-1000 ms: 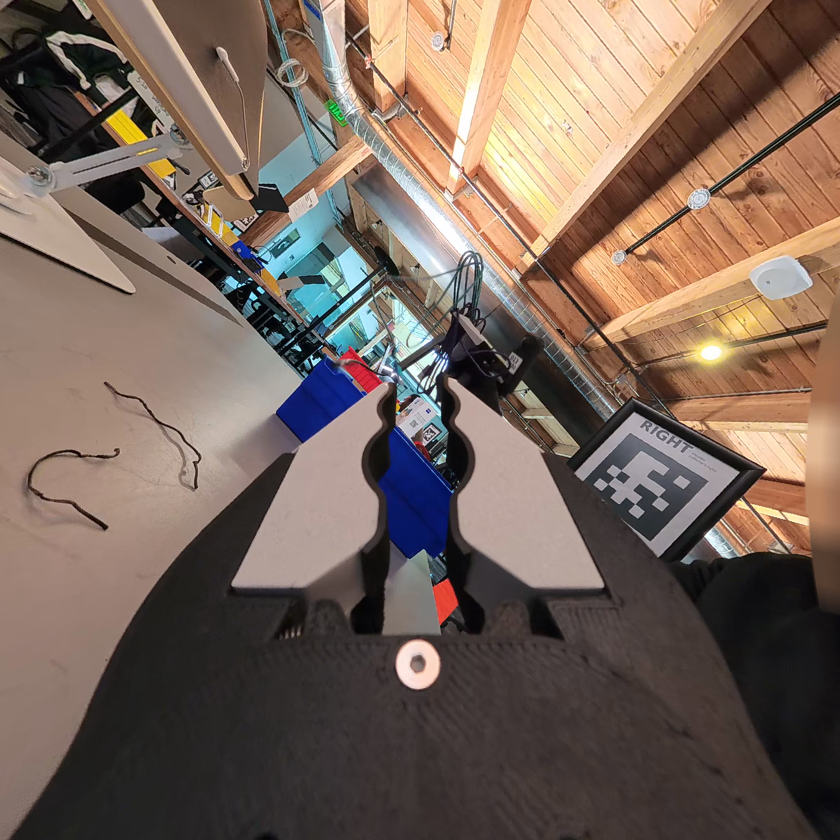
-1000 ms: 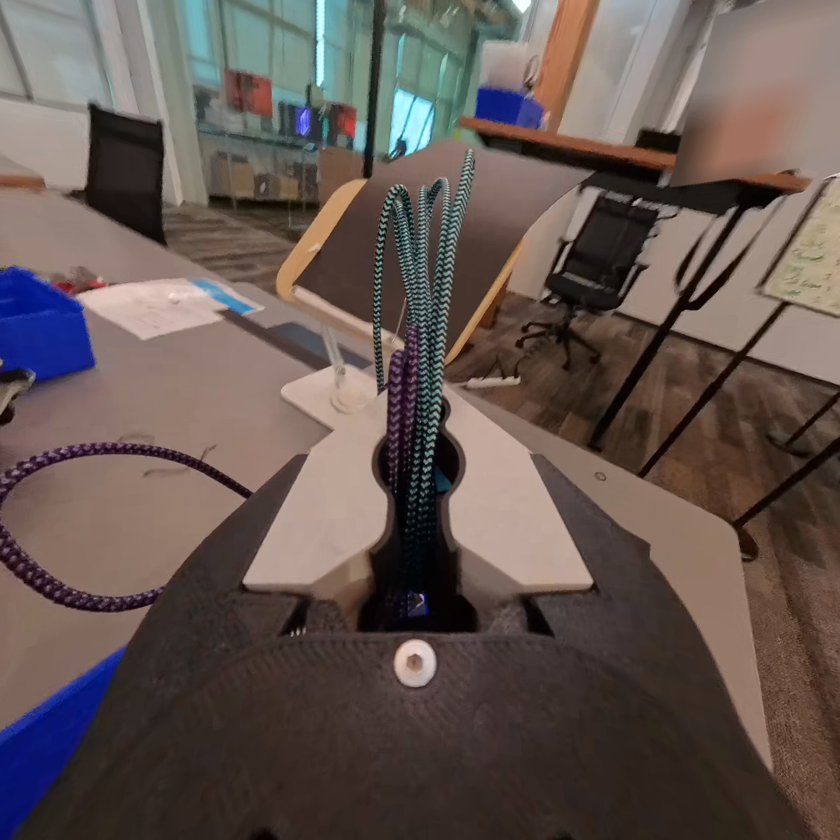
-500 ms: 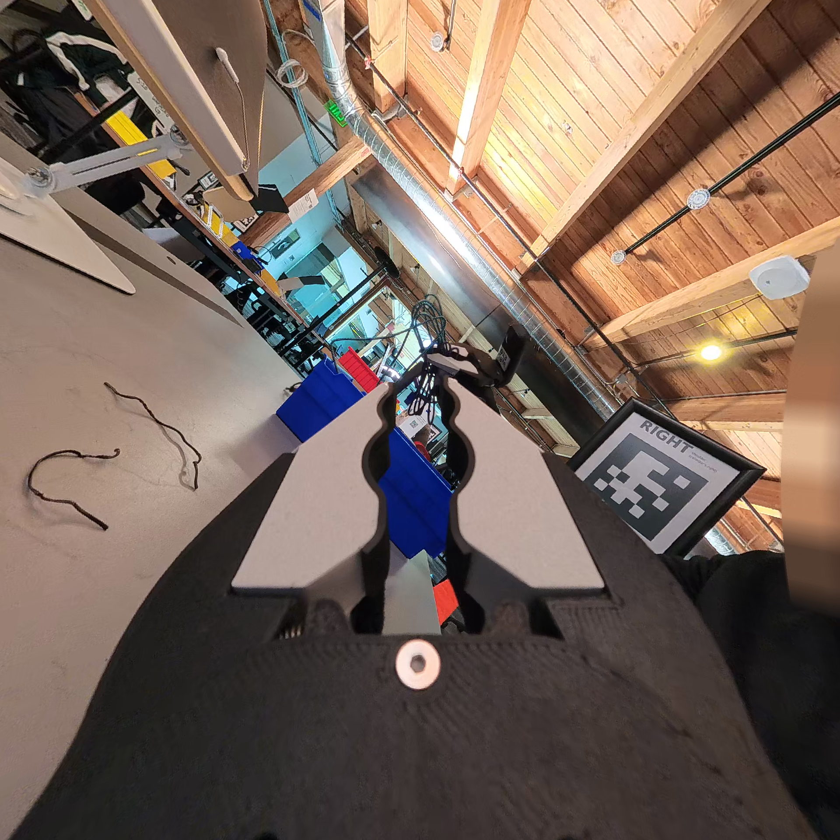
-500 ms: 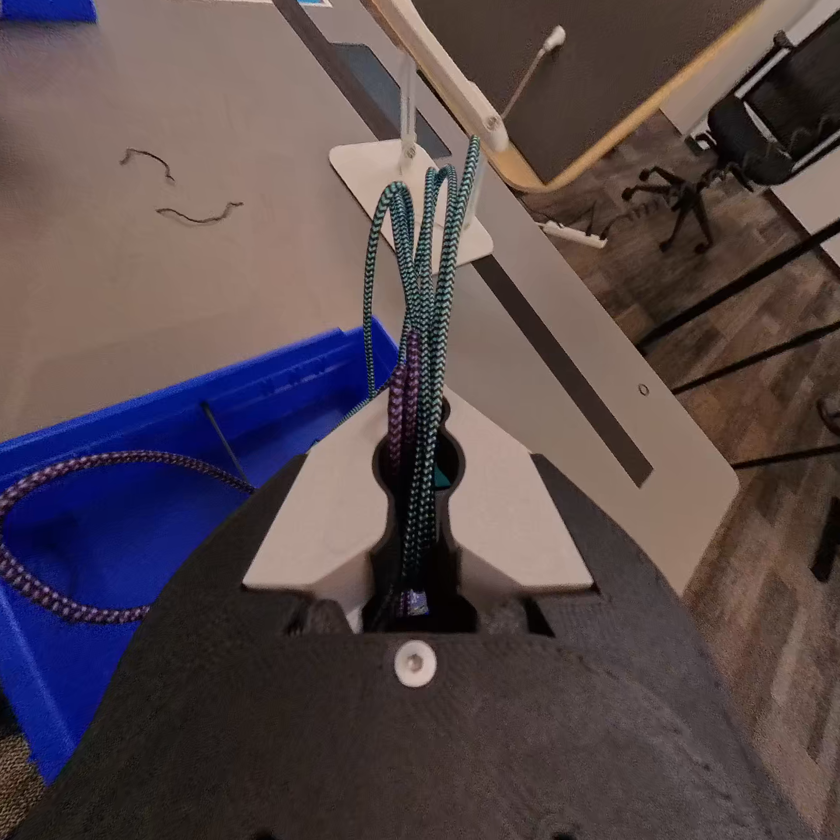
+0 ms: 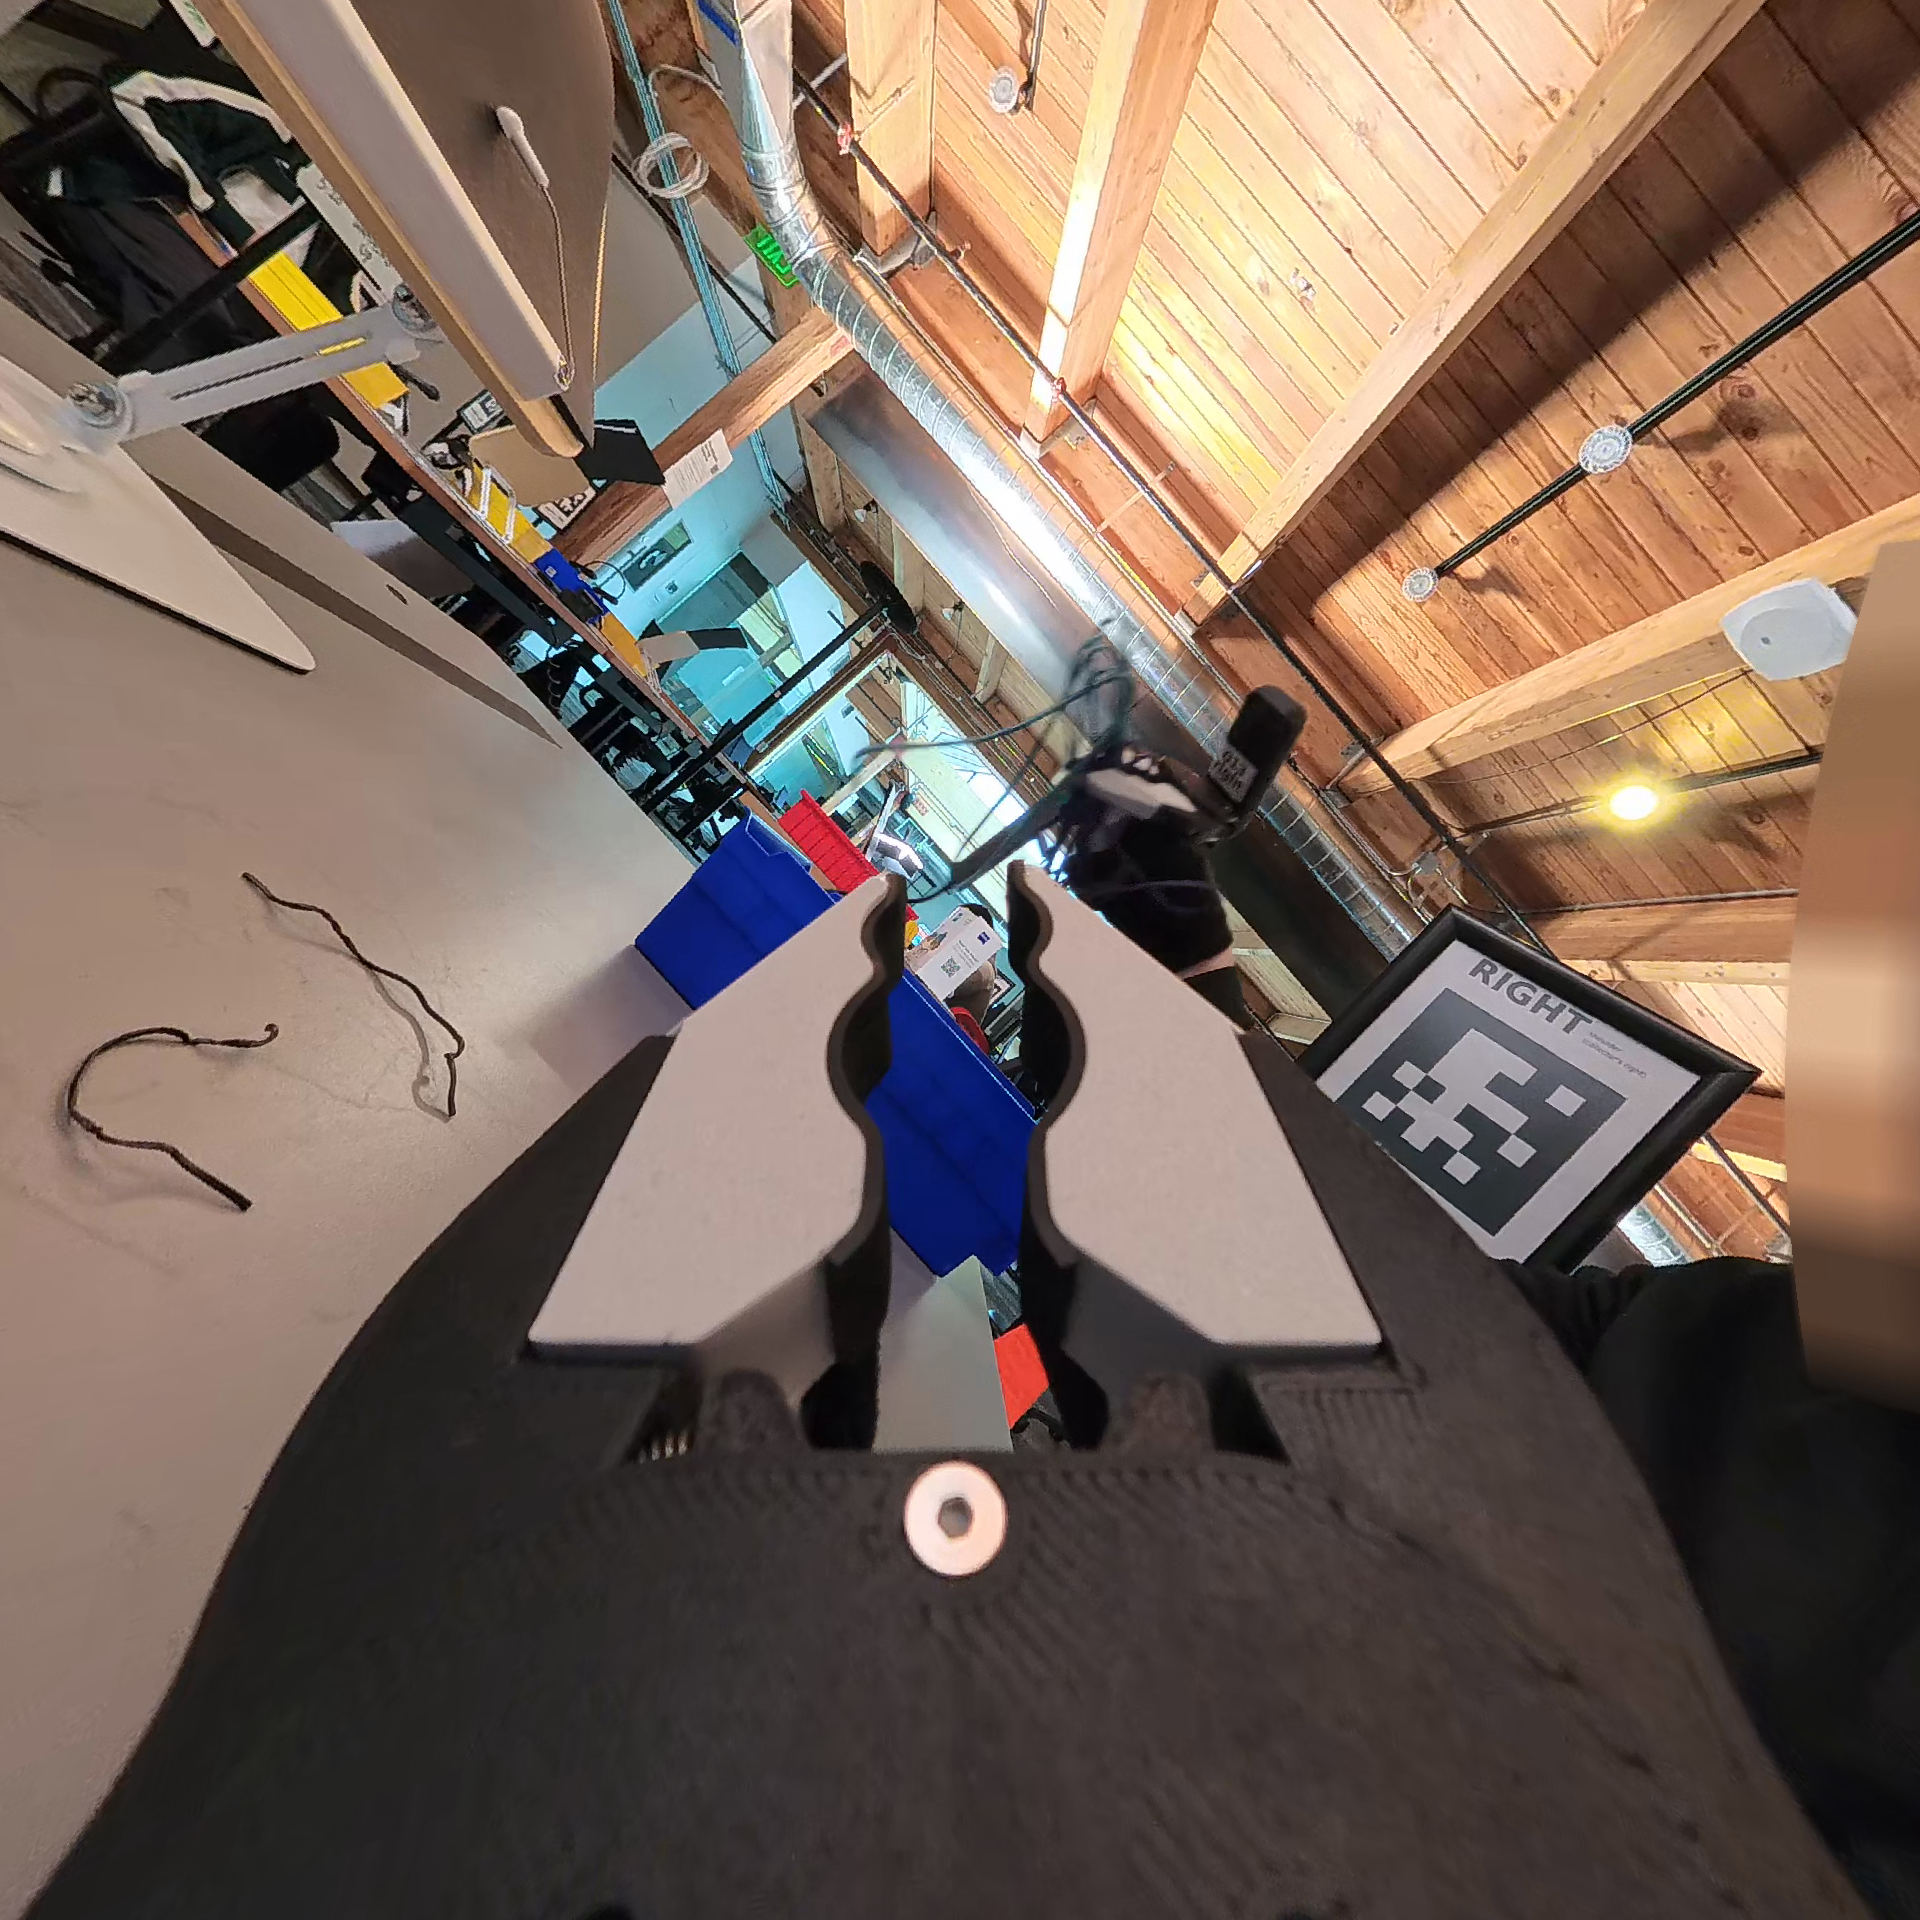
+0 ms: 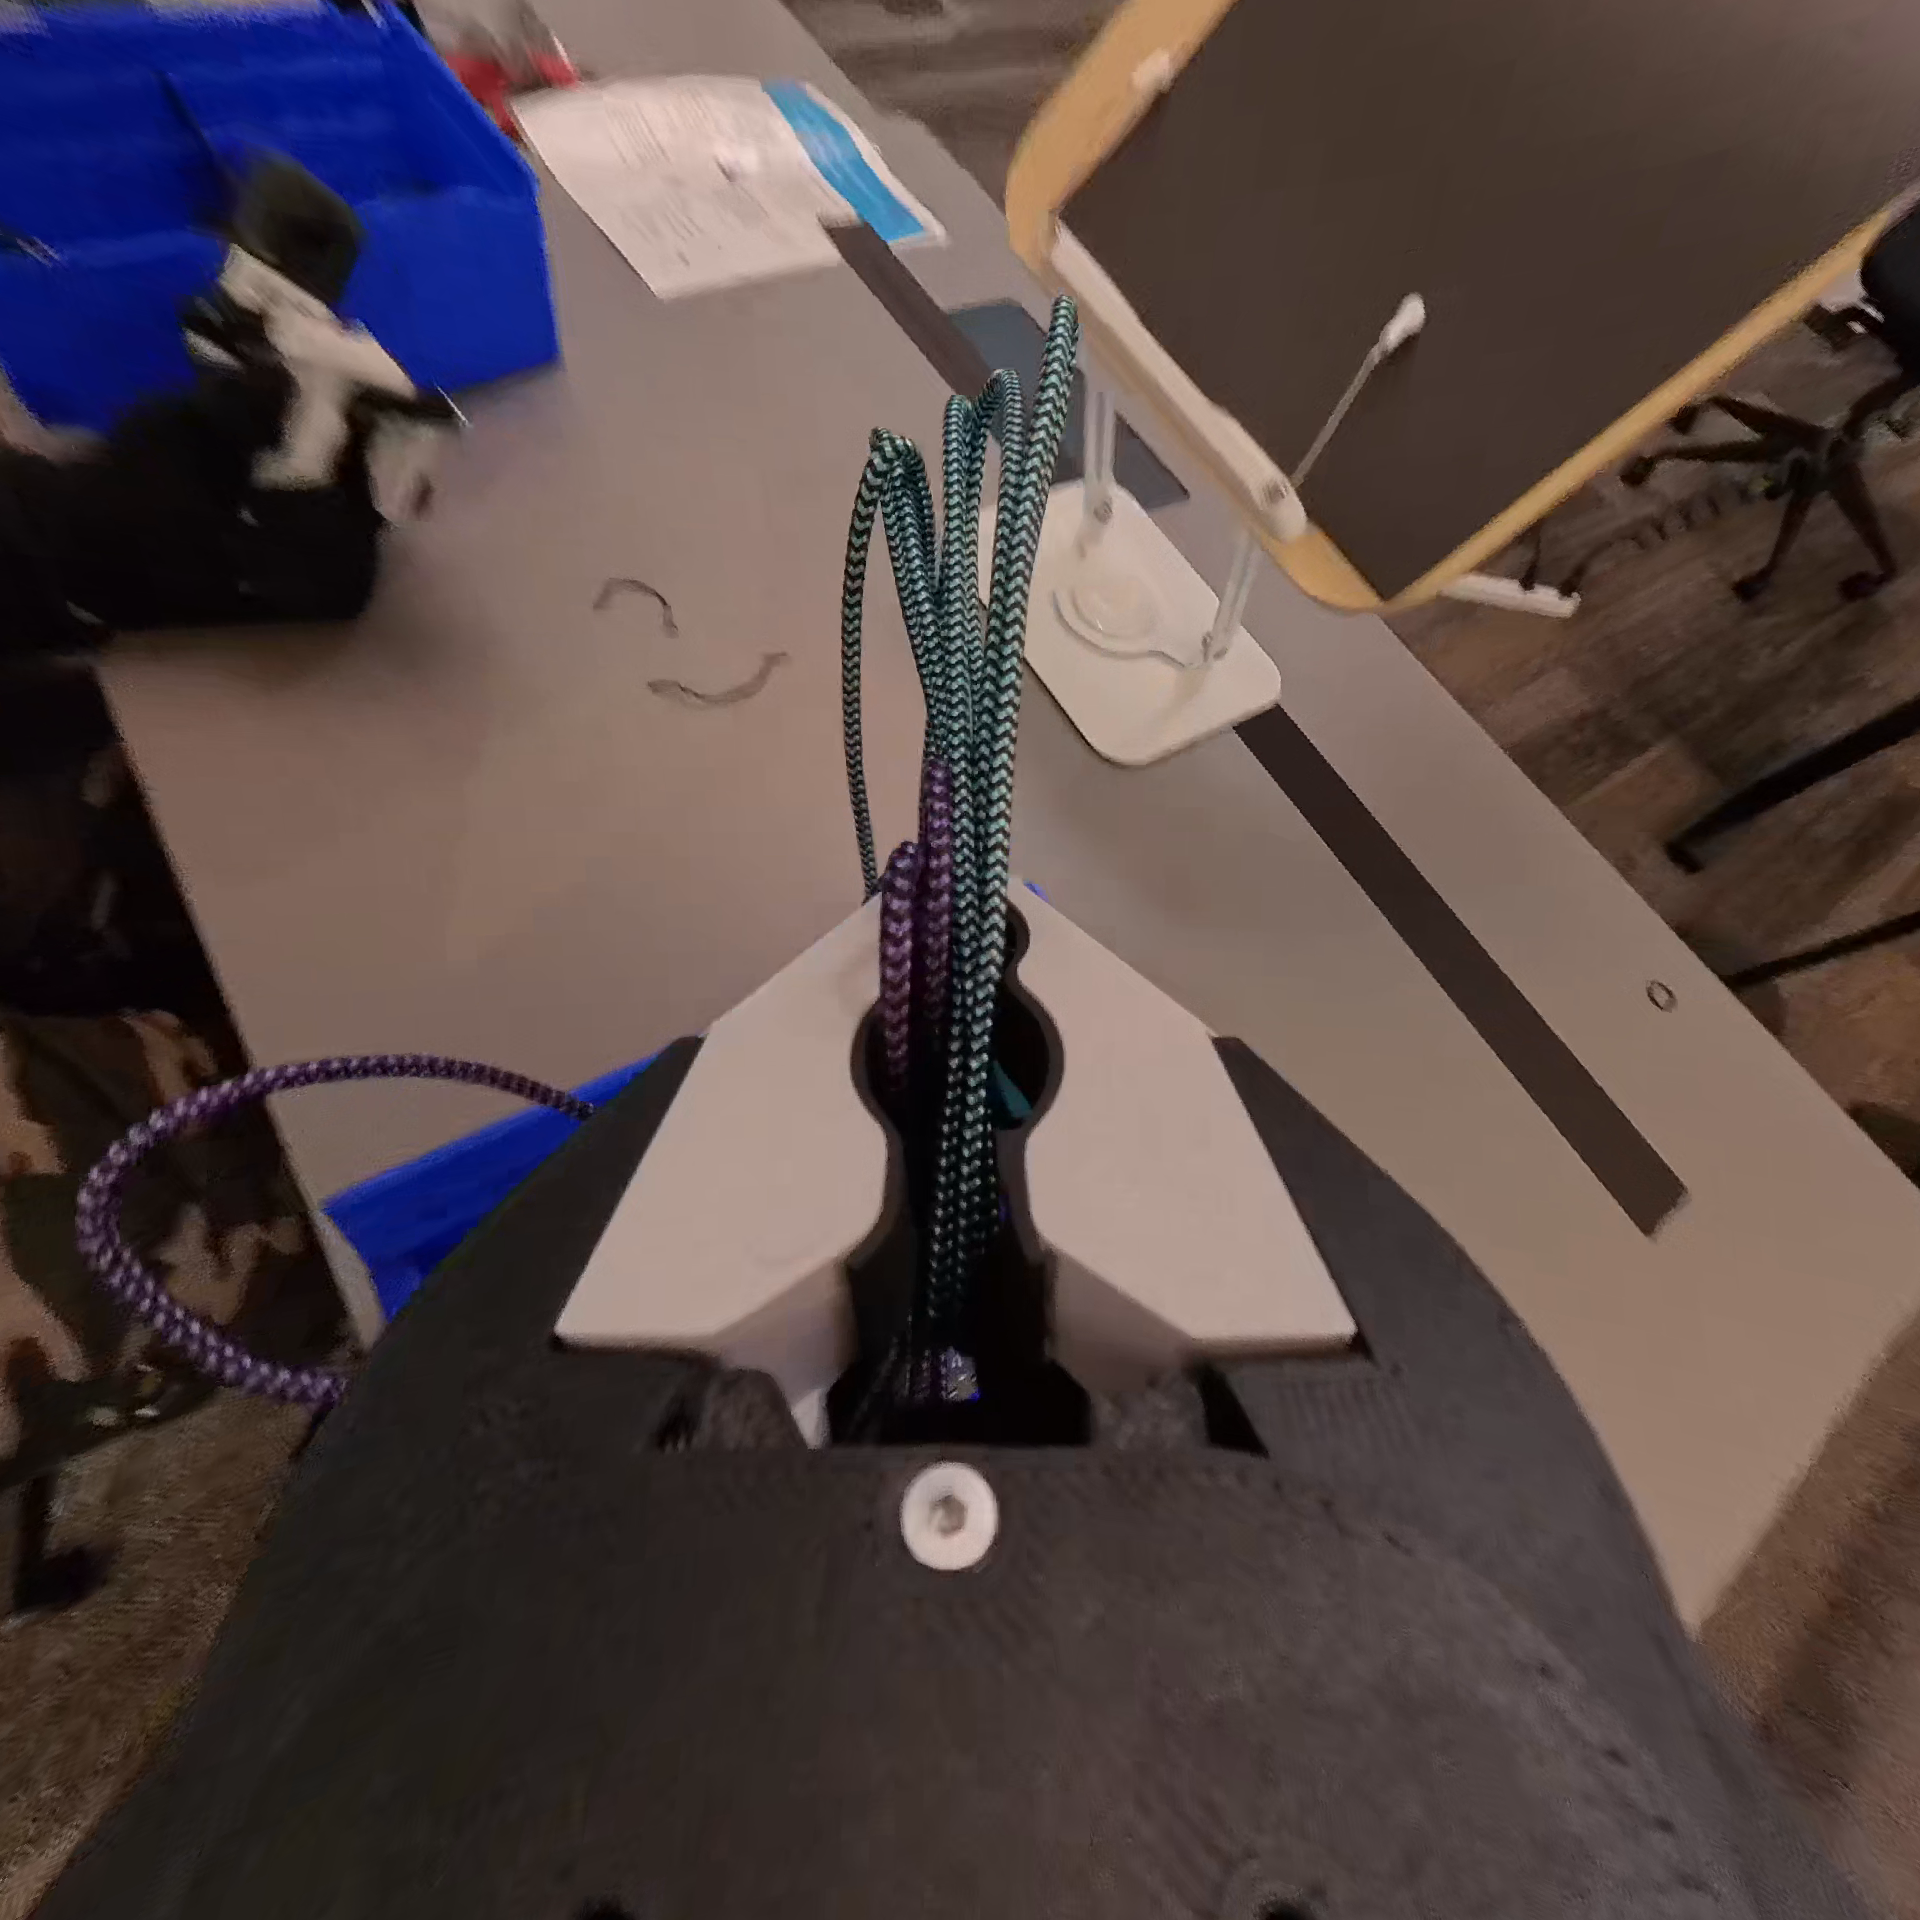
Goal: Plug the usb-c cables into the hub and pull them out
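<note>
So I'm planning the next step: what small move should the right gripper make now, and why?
Probably lower the right gripper toward the blue bin below it and open. It is shut on a bundle of teal cables and purple cable, no hub shows, and the left gripper is open and empty.

A: Left gripper (image 5: 951,914) status?
B: Tilted up toward the ceiling, fingers parted by a narrow gap, nothing between them.
A: Right gripper (image 6: 940,920)?
B: Angled downward, fingers clamped on the braided cables (image 6: 961,665).
</note>
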Motion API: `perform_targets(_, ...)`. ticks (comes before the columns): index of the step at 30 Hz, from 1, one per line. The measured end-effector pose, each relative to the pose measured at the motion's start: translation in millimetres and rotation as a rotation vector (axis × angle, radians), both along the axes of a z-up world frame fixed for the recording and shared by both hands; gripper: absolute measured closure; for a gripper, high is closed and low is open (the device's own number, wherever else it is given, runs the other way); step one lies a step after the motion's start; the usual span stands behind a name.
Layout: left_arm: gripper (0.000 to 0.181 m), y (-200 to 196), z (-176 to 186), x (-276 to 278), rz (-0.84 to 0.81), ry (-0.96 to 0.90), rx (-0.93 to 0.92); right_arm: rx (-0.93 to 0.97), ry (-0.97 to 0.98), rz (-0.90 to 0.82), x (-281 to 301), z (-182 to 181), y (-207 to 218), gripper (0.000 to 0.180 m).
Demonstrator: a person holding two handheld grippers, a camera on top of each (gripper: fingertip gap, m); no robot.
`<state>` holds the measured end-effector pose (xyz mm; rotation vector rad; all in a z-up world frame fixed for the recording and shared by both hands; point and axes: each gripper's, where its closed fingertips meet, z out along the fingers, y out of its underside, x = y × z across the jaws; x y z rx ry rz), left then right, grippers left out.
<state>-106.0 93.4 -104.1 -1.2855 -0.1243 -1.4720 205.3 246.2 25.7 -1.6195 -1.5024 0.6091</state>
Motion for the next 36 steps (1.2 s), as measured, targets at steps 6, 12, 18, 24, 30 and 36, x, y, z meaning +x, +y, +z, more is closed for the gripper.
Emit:
perform_targets(6,0.164,0,0,0,-0.001,-0.001,0.001,-0.013,0.117,-0.048,-3,47,-6,0.173)
perform_targets(12,0.163,0,0,0,-0.001,-0.003,0.003,-0.03,0.192,-0.051,-7,69,-13,0.173)
perform_targets(18,0.163,-1,1,-1,0.001,-0.005,0.005,0.008,0.222,-0.137,-3,93,3,0.173)
perform_targets(24,0.163,-1,1,-1,-0.001,-0.008,0.006,-0.11,0.292,-0.145,-5,68,4,0.173)
perform_targets(30,0.164,-1,1,-1,-0.001,-0.008,0.006,-0.114,0.257,-0.237,-3,26,26,0.173)
perform_targets(36,0.164,-1,1,-1,-0.001,-0.008,0.006,-0.11,0.318,-0.34,10,-30,64,0.172)
